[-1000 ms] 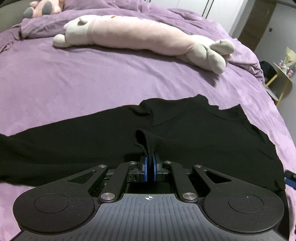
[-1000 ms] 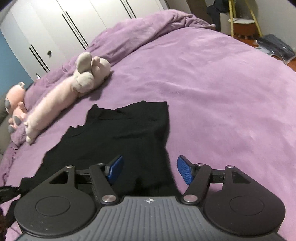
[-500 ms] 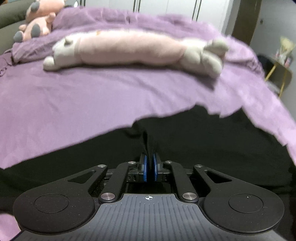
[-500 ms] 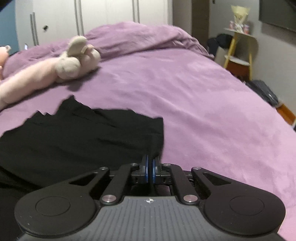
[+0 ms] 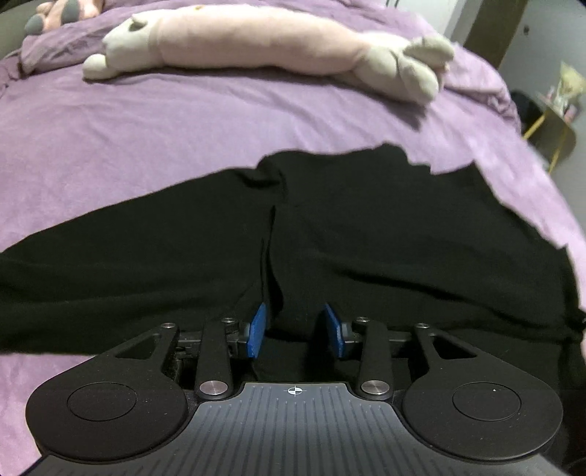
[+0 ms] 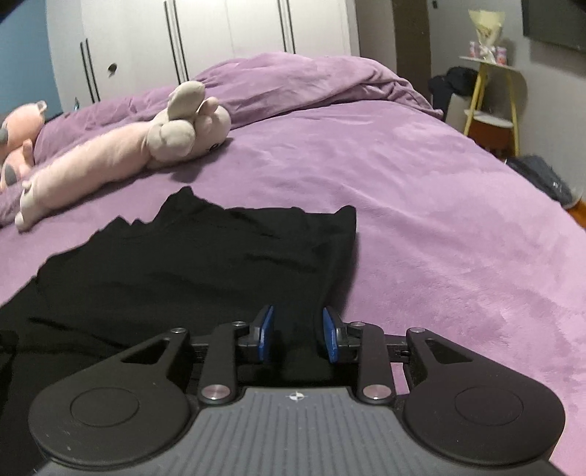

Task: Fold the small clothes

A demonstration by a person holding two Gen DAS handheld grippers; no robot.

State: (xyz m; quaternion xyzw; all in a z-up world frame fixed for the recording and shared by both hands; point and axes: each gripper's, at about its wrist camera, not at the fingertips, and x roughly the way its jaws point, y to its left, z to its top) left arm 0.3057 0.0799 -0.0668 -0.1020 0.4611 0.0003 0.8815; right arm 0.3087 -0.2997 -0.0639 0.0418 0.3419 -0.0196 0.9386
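Note:
A black garment [image 5: 366, 227] lies spread across the purple bedcover [image 5: 146, 139], with a raised crease running from its far edge toward my left gripper [image 5: 296, 329]. That gripper's jaws are opening; the cloth sits loosely between the blue pads without being pinched. In the right wrist view the same garment [image 6: 205, 263] shows its right edge and far corner. My right gripper [image 6: 297, 334] is low over that edge. Its jaws are also opening, and black cloth lies between the pads, which stand apart from it.
A long pink and grey plush toy [image 5: 256, 40] [image 6: 110, 157] lies across the bed beyond the garment. A second pink plush [image 6: 18, 128] is at the far left. White wardrobes [image 6: 219, 33] stand behind; a yellow-legged side table [image 6: 490, 95] is off the bed's right side.
Both grippers, pinched shut on folds of the black cloth half a second ago, have spread their pads and let it go. The left gripper has sunk closer to the garment.

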